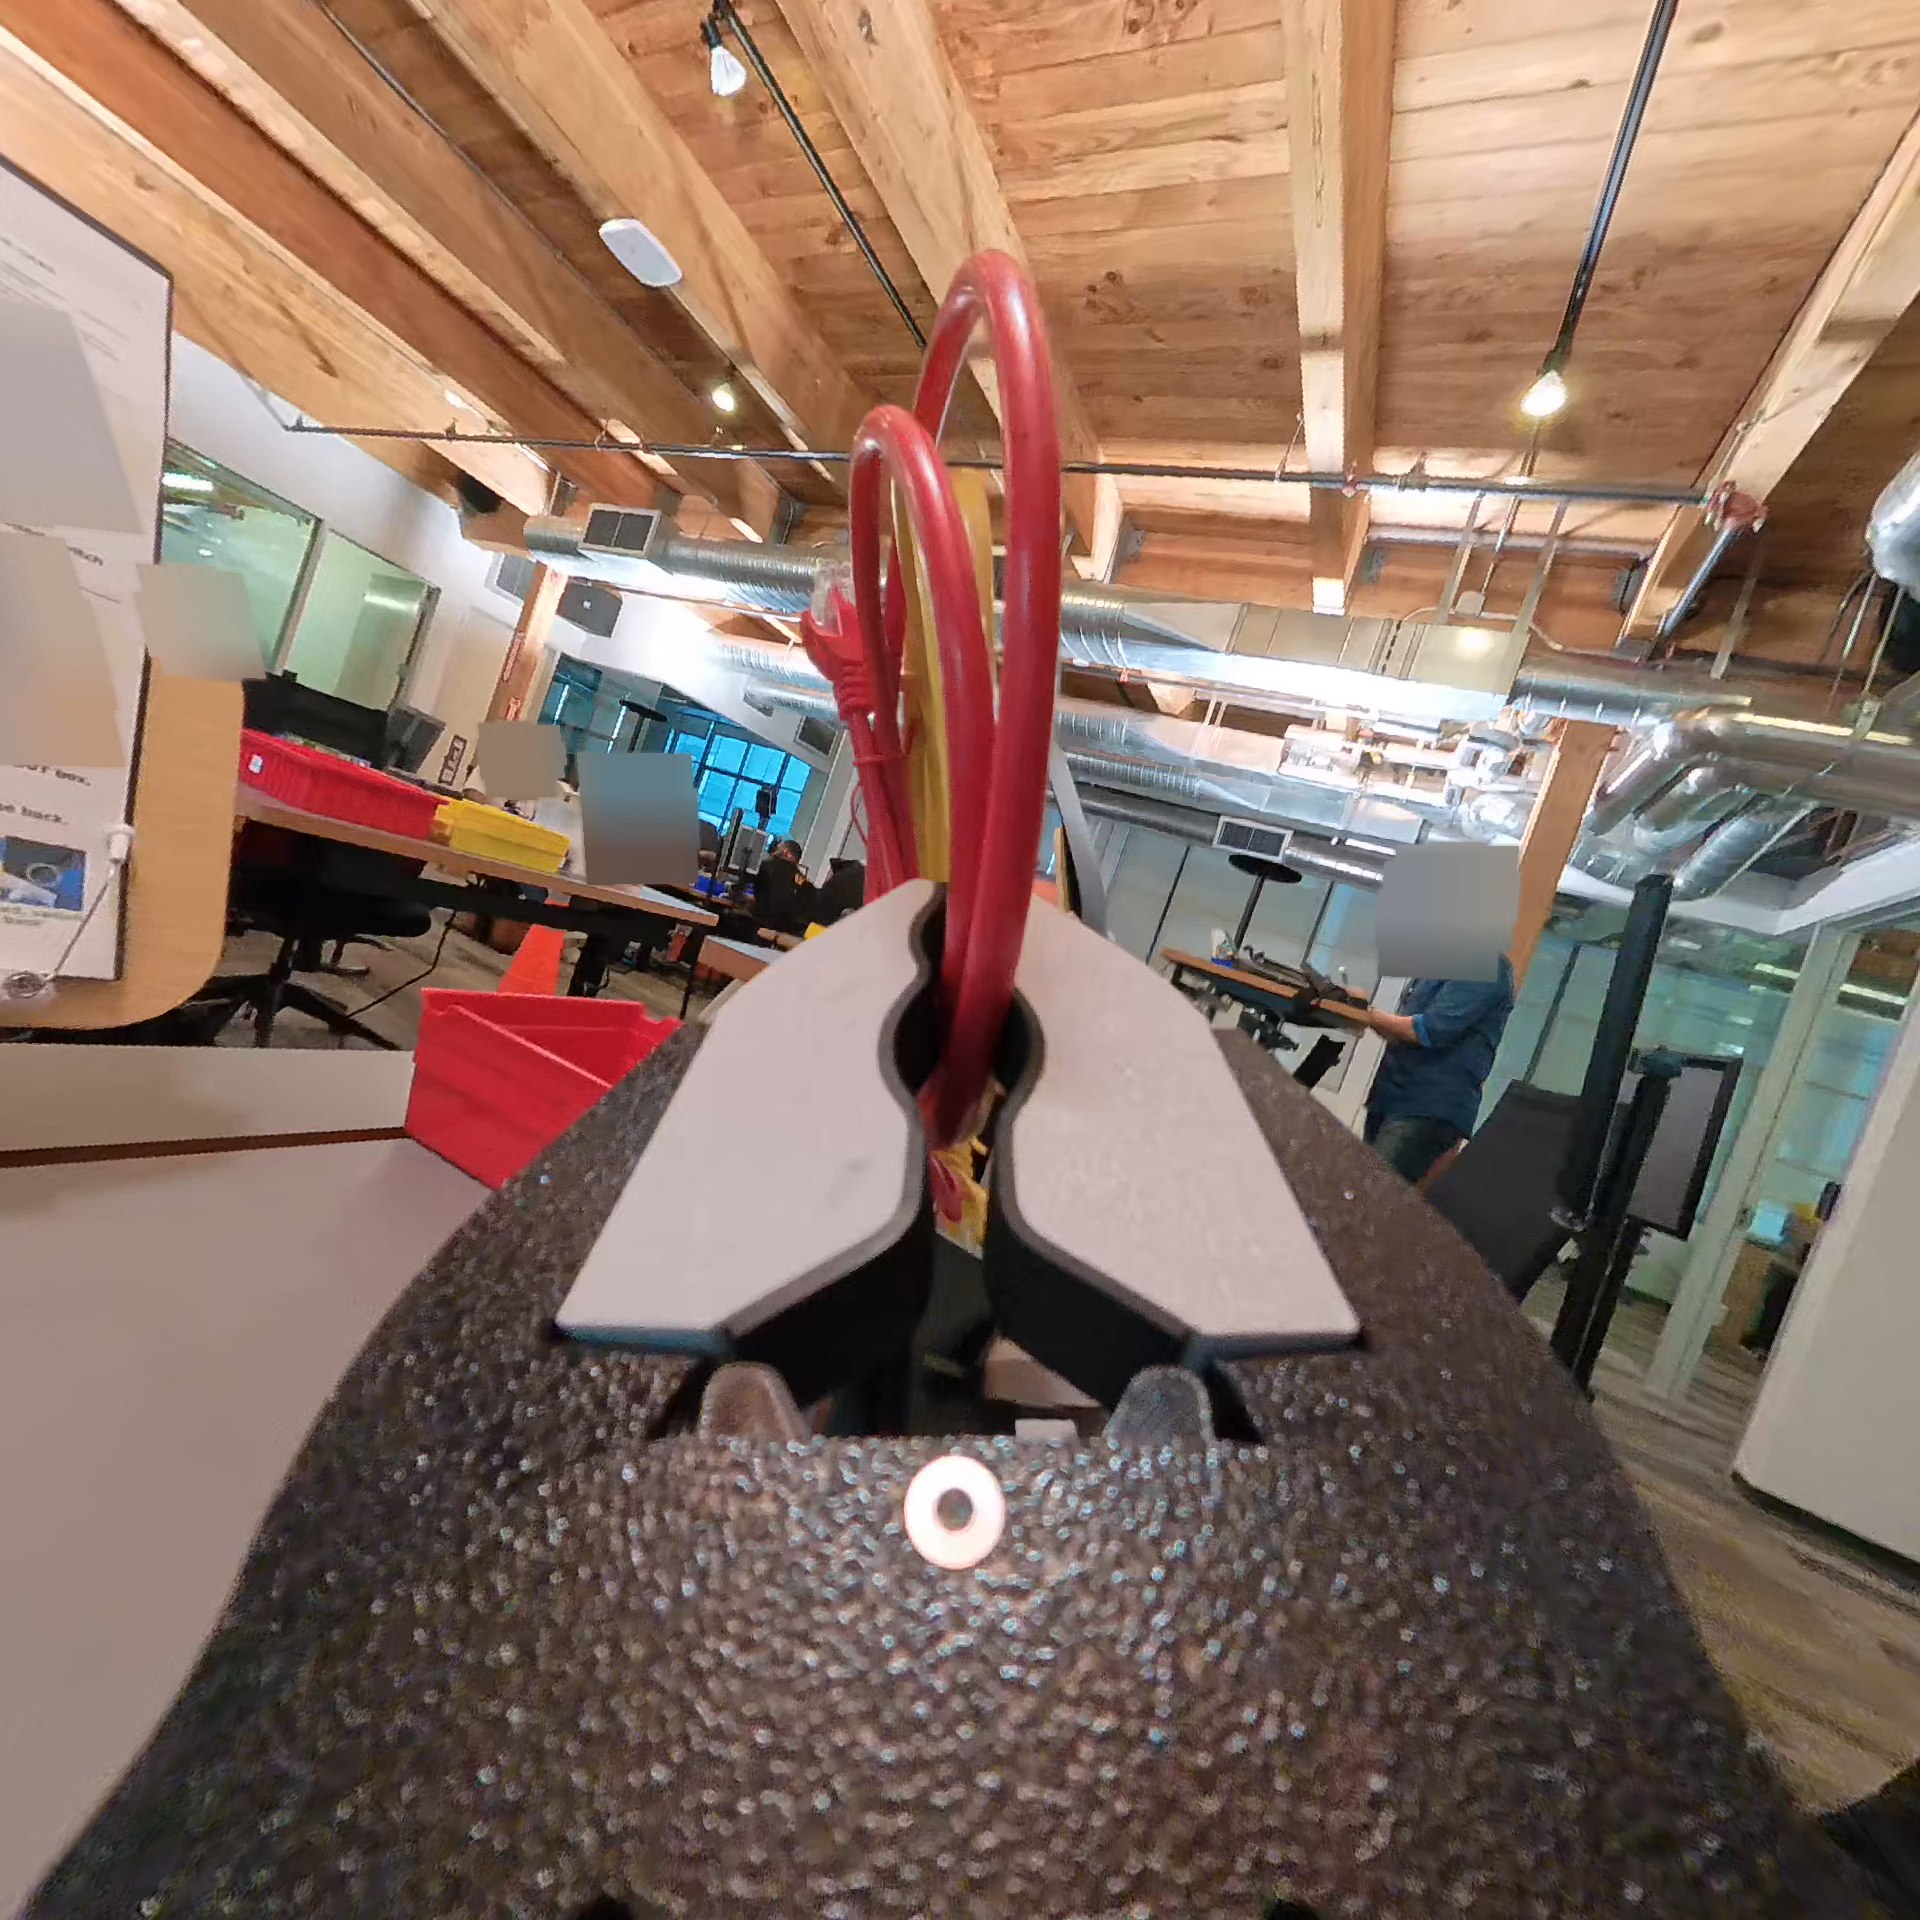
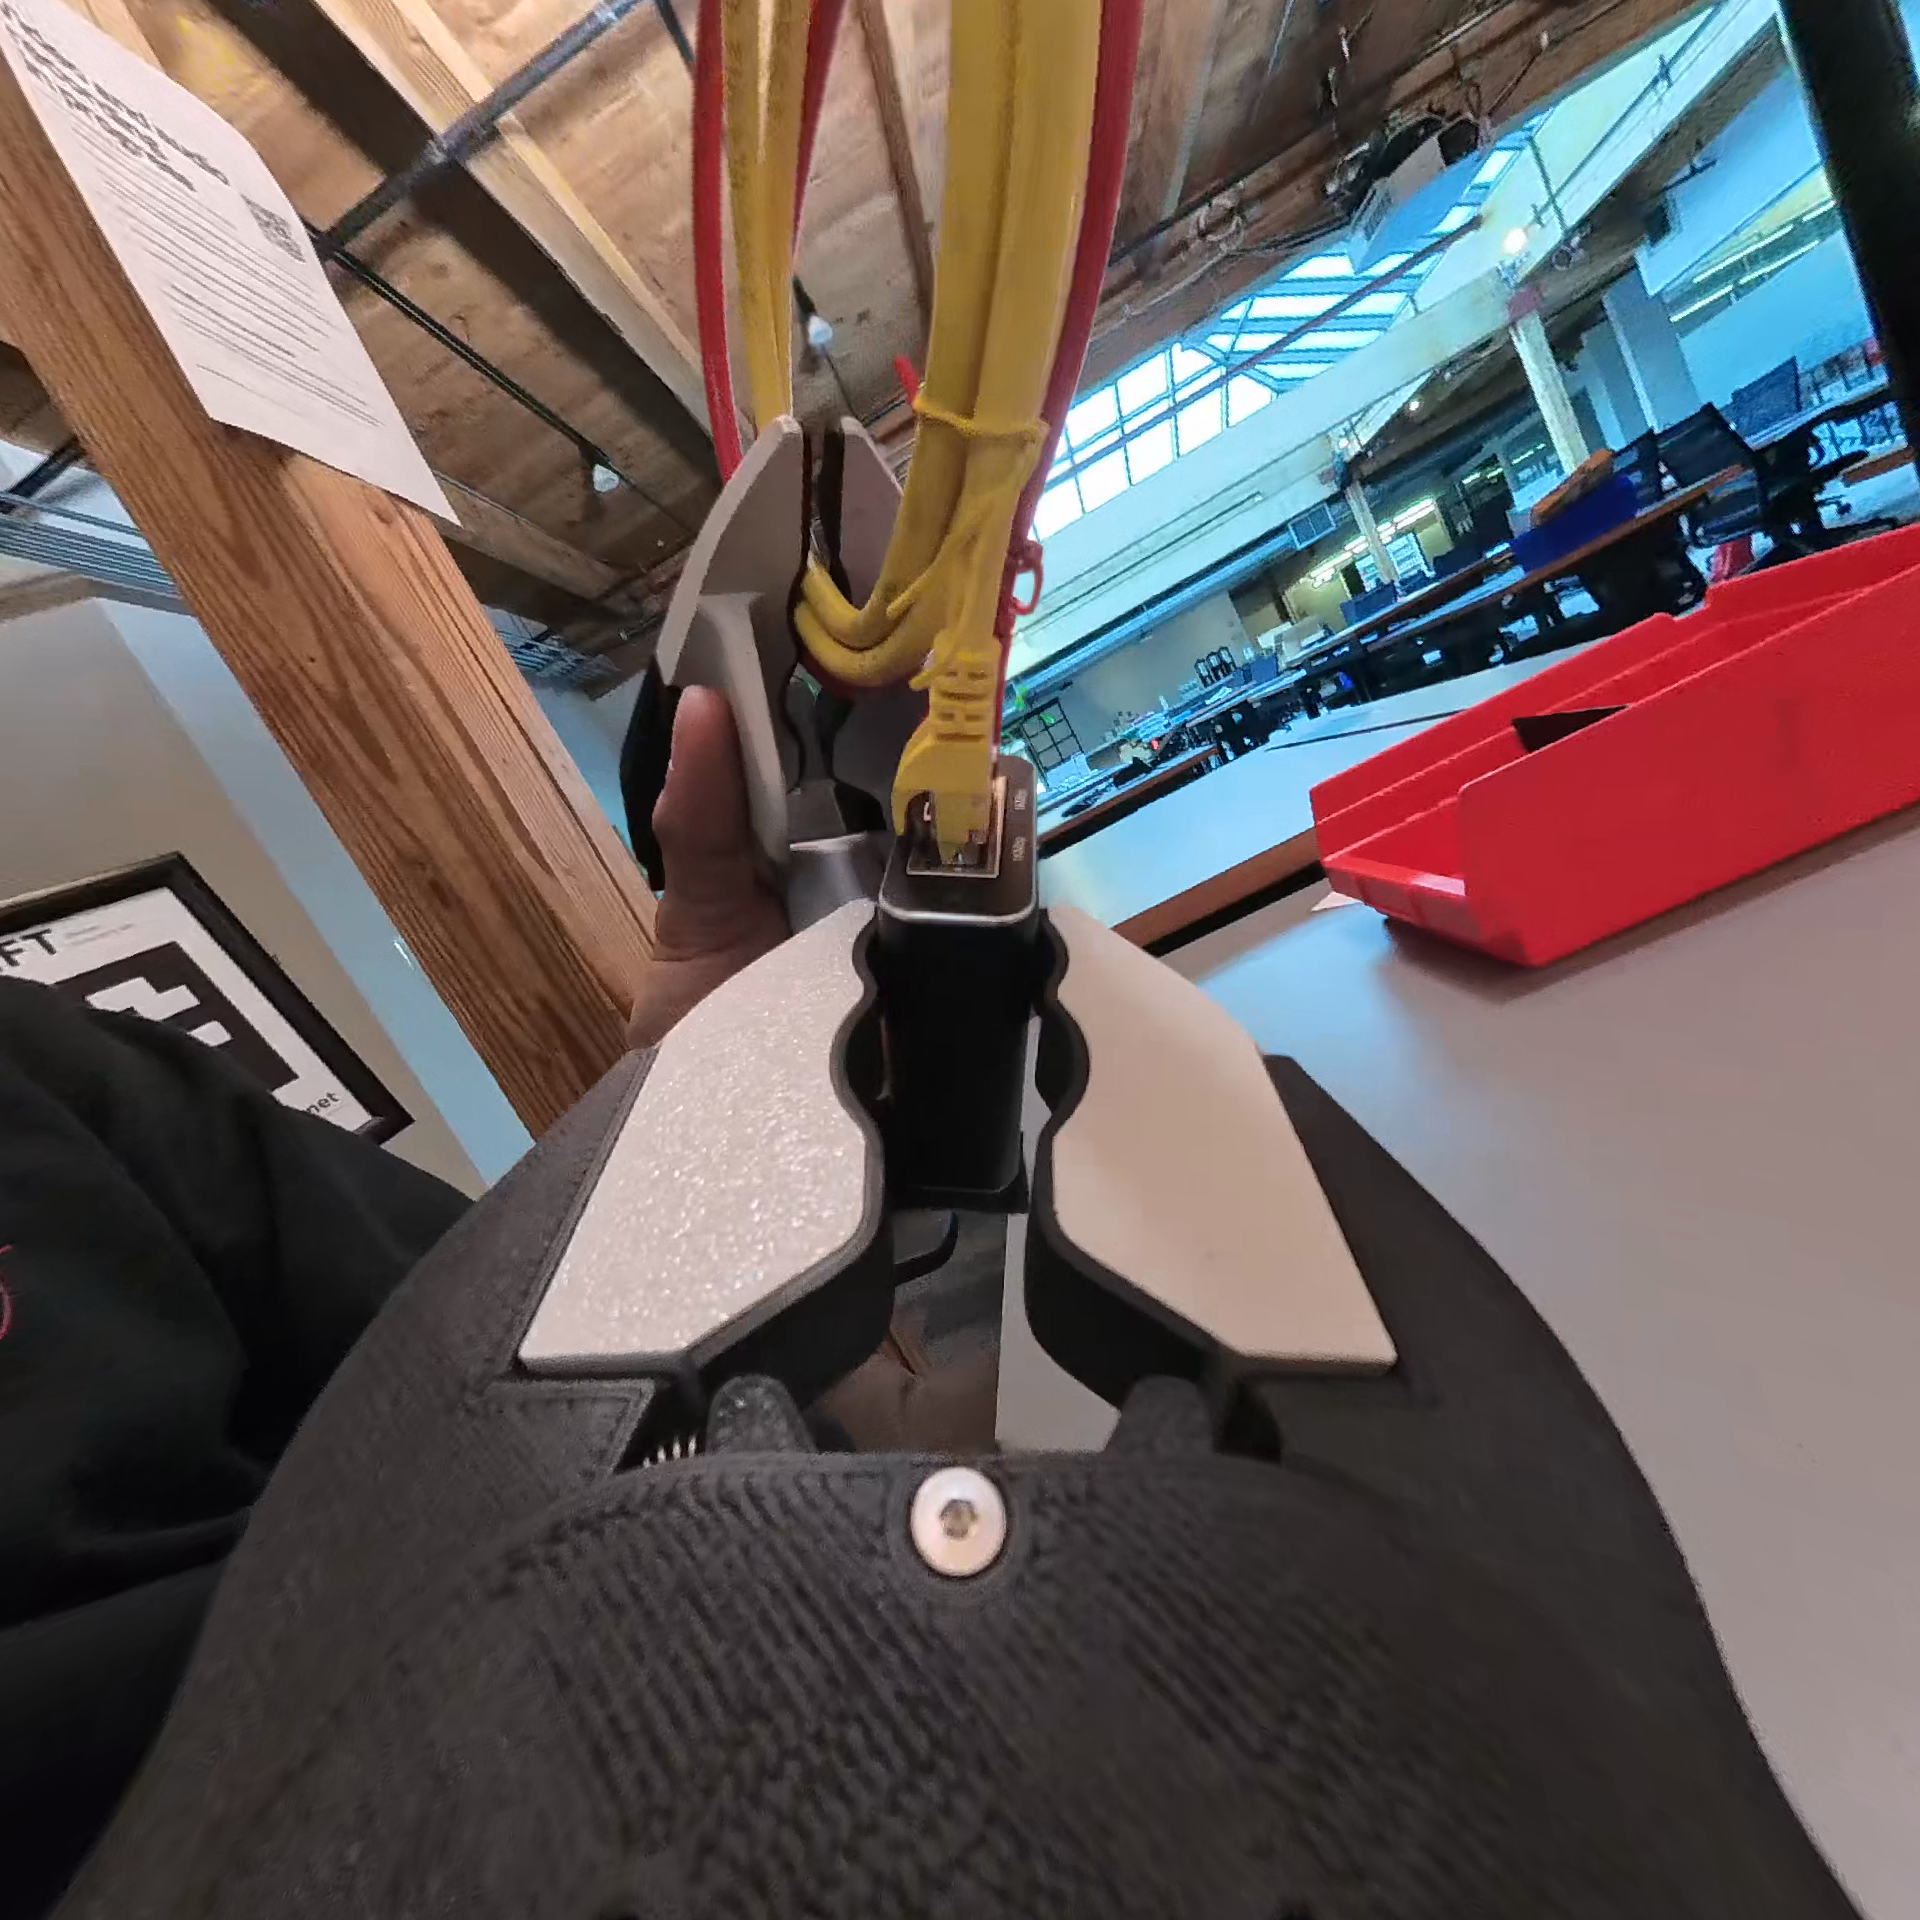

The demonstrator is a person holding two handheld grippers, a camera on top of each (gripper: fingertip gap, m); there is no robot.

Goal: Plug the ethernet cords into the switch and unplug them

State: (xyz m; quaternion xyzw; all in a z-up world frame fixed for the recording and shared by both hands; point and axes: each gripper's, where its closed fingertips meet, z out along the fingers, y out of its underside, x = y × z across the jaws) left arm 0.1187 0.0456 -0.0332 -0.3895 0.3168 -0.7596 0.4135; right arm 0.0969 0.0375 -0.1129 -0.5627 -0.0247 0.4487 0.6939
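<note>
1. Table (image 2: pixel 1558 1195): grey top filling the 3 to 5 o'clock part of the right wrist view; its far edge runs toward 2 o'clock, with bare surface between the gripper and the tray.
2. Red tray (image 2: pixel 1621 790): on the table at 3 o'clock, well apart from the switch; open room around it.
3. Wooden post (image 2: pixel 343 644): at 10 o'clock, close behind the left gripper; a printed sheet (image 2: pixel 229 260) hangs on it, text not given.
4. Right gripper (image 2: pixel 951 997): fingers clamped on the sides of the switch (image 2: pixel 956 997), a black box held upright with its port end at 12 o'clock; small markings beside the ports are too fine to read.
5. Left gripper (image 1: pixel 961 987): fingers nearly together, pinching the red cord (image 1: pixel 997 623) and yellow cord (image 2: pixel 997 416), which loop up toward 12 o'clock.
6. Yellow plug (image 2: pixel 951 748): seated in a port of the switch.
7. Red plug (image 1: pixel 836 644): hanging free at 11 o'clock of the left gripper.
</note>
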